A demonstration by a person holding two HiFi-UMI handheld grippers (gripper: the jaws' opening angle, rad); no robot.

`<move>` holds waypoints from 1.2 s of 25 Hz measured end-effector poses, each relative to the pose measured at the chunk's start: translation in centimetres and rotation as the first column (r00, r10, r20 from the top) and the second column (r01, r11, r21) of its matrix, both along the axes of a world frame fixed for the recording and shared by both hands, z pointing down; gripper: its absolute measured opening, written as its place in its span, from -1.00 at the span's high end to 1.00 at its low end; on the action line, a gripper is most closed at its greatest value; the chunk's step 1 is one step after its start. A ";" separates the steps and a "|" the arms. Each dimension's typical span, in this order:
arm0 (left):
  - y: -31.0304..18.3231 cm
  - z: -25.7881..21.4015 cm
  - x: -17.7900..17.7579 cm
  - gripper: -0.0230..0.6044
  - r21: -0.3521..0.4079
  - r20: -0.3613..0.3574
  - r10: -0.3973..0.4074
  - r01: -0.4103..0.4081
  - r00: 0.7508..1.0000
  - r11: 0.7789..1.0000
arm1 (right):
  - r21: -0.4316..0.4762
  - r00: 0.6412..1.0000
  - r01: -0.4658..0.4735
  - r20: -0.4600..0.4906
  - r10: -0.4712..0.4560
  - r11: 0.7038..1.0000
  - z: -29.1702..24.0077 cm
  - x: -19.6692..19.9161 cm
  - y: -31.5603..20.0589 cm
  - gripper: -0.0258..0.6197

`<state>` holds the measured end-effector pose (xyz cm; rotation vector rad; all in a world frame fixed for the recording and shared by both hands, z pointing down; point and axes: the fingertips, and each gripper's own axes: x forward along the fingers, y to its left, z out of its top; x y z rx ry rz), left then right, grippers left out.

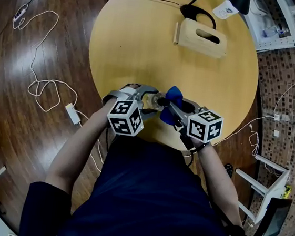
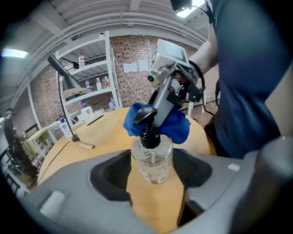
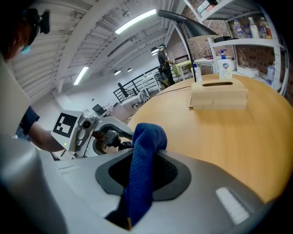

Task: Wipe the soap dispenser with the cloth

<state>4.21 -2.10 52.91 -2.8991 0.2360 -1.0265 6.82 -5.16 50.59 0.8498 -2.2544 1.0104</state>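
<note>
Blue cloth (image 3: 144,151) is pinched in your right gripper (image 3: 145,183): its jaws are nearly together on the fabric, which stands up from between them in a folded bunch. Your left gripper (image 2: 154,177) has its jaws set fairly wide, and they hold the soap dispenser (image 2: 152,161), a clear bottle with a black pump head (image 2: 147,124), by its two sides; the bottle stands roughly upright in the grip. Seen from the left gripper view, your right gripper comes in from above and behind the bottle, and the cloth sits bunched against the pump head, mostly on its far side. From the head view, both grippers meet tip to tip over the near part of the round wooden table (image 1: 140,45), close in front of your body, with the dispenser and cloth between them. Farther across the table lies a light wooden box (image 1: 201,37) with a slot in its top, and just beyond it the dark base of a desk lamp (image 1: 195,12). White cable (image 1: 40,84) loops over the dark wood floor to your left.
</note>
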 end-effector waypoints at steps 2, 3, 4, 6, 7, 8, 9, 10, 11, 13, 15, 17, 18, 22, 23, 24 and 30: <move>-0.2 0.0 -0.2 0.01 -0.011 0.023 0.080 -0.080 0.997 0.997 | 0.012 0.999 0.033 -0.019 -0.033 0.999 0.0 -0.4 -1.2 0.64; -0.3 0.0 -0.3 0.01 -0.017 0.036 0.114 -0.114 0.993 0.993 | 0.017 0.999 0.043 -0.025 -0.042 0.999 0.0 -0.7 -1.8 0.64; -0.5 -0.1 -0.3 0.00 -0.022 0.049 0.138 -0.137 0.989 0.990 | 0.023 0.998 0.047 -0.029 -0.047 0.999 -0.1 -0.9 -2.3 0.64; -1.0 -0.2 -0.4 -0.01 -0.036 0.069 0.124 -0.122 0.990 0.992 | 0.035 0.999 0.039 -0.031 -0.038 0.999 -0.2 -1.0 -2.7 0.64; -1.1 -0.2 -0.5 -0.06 -0.050 0.071 0.079 -0.076 0.994 0.996 | 0.039 0.999 0.025 -0.027 -0.024 0.999 -0.3 -0.9 -2.7 0.64; -1.2 -0.3 -0.6 -0.12 -0.073 0.066 0.013 -0.008 0.998 0.997 | 0.039 1.000 0.007 -0.019 -0.006 0.999 -0.3 -0.8 -2.5 0.64; -1.2 -0.4 -0.7 -0.12 -0.101 0.054 -0.065 0.070 0.996 0.992 | 0.036 1.000 -0.014 -0.006 0.014 0.999 -0.3 -0.6 -2.1 0.64; -1.0 -0.5 -0.8 -0.11 -0.132 0.040 -0.144 0.148 0.989 0.980 | 0.029 0.999 -0.034 0.009 0.034 0.999 -0.4 -0.5 -1.8 0.64; -0.8 -0.5 -0.7 -0.11 -0.158 0.028 -0.213 0.215 0.977 0.964 | 0.021 0.998 -0.051 0.023 0.051 0.998 -0.4 -0.4 -1.3 0.64; -0.3 -0.3 -0.4 -0.09 -0.173 0.026 -0.301 0.301 0.953 0.938 | 0.008 0.996 -0.077 0.042 0.076 0.997 -0.4 -0.2 -0.3 0.64; 0.0 0.1 0.1 -0.04 -0.147 0.050 -0.323 0.327 0.945 0.934 | 0.002 0.994 -0.095 0.045 0.095 0.995 -0.4 -0.1 0.6 0.64; 0.1 0.4 0.3 -0.06 -0.126 0.063 -0.301 0.307 0.951 0.943 | 0.000 0.995 -0.091 0.034 0.091 0.996 -0.3 0.0 0.9 0.64; 0.1 0.4 0.2 -0.05 -0.115 0.066 -0.271 0.277 0.960 0.954 | -0.001 0.997 -0.072 0.025 0.072 0.997 -0.2 0.0 0.8 0.64; 0.1 0.7 -0.6 0.03 -0.061 0.110 -0.077 0.085 0.991 0.995 | -0.007 1.000 0.013 0.011 -0.013 1.000 -0.1 -0.5 -1.1 0.63; 0.1 0.7 -0.8 0.03 -0.065 0.127 -0.044 0.053 0.991 0.997 | -0.016 1.000 0.009 0.023 -0.008 1.000 -0.1 -0.7 -1.8 0.63; 0.0 0.7 -0.8 0.04 -0.073 0.142 -0.023 0.034 0.990 0.997 | -0.027 0.999 -0.004 0.040 0.006 1.000 -0.1 -0.8 -2.3 0.63; -0.2 1.4 -3.6 0.03 -0.070 0.266 -0.168 0.193 0.949 0.979 | -0.015 0.993 -0.086 0.080 0.087 0.996 -0.4 -0.4 -2.5 0.63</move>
